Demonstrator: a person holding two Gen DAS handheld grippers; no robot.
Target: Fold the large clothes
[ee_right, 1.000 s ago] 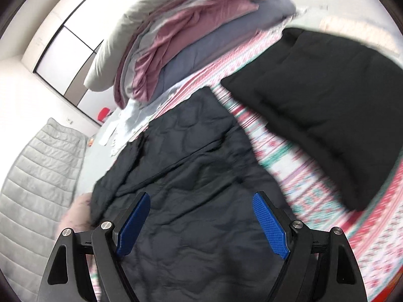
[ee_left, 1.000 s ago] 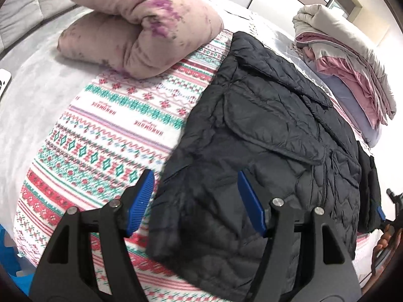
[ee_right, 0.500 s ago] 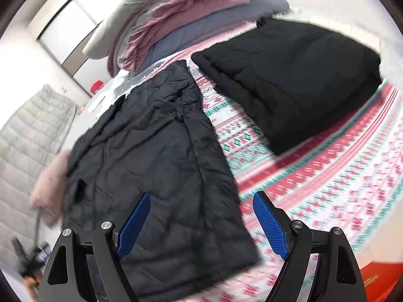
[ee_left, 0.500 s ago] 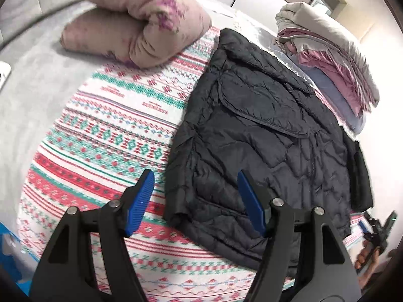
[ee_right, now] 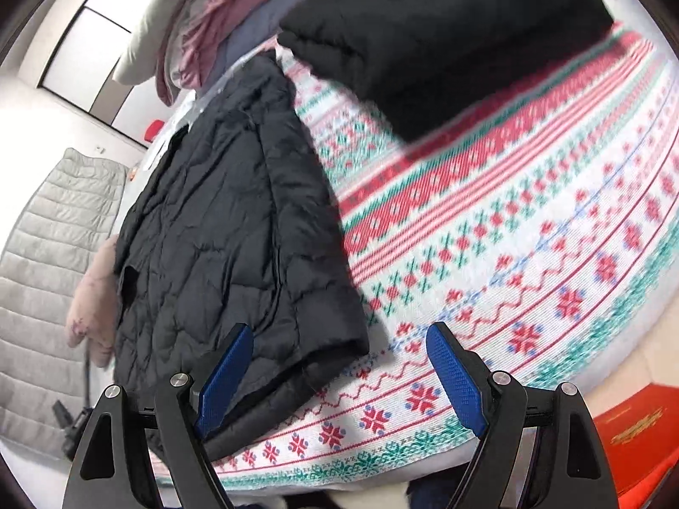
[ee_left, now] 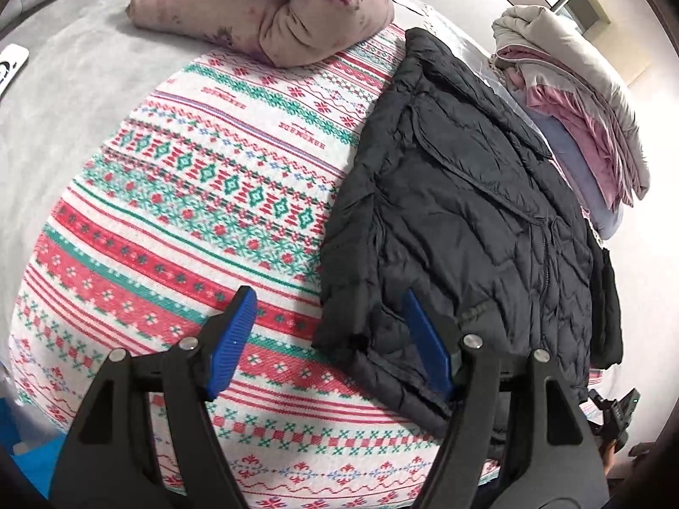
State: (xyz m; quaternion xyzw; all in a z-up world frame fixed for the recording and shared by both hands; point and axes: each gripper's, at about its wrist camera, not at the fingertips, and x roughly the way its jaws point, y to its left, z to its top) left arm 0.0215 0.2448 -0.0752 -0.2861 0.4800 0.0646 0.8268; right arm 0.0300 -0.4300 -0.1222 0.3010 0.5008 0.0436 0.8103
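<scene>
1. A bed carries a patterned blanket (ee_left: 220, 195) in red, green and white bands; a plain grey cover (ee_left: 80, 85) shows at its far left side in the left wrist view.
2. The dark quilted jacket (ee_left: 467, 212) lies flat on the blanket, lengthwise along the bed, its hem at the near edge.
3. A folded pink floral quilt (ee_left: 276, 4) sits at the head of the bed, just beside the jacket's collar end.
4. A stack of folded bedding (ee_left: 594, 97) in cream, pink and lavender lies near the jacket's far side.
5. A folded black garment (ee_right: 445, 34) rests on the blanket, apart from the jacket.
6. The left hand-held gripper (ee_left: 329, 339) is spread wide, above the jacket's near corner.
7. The right hand-held gripper (ee_right: 337, 373) is spread wide too, over the jacket's other hem corner.
8. White wardrobe panels (ee_right: 89, 38) and a grey padded headboard (ee_right: 46, 254) stand behind.
</scene>
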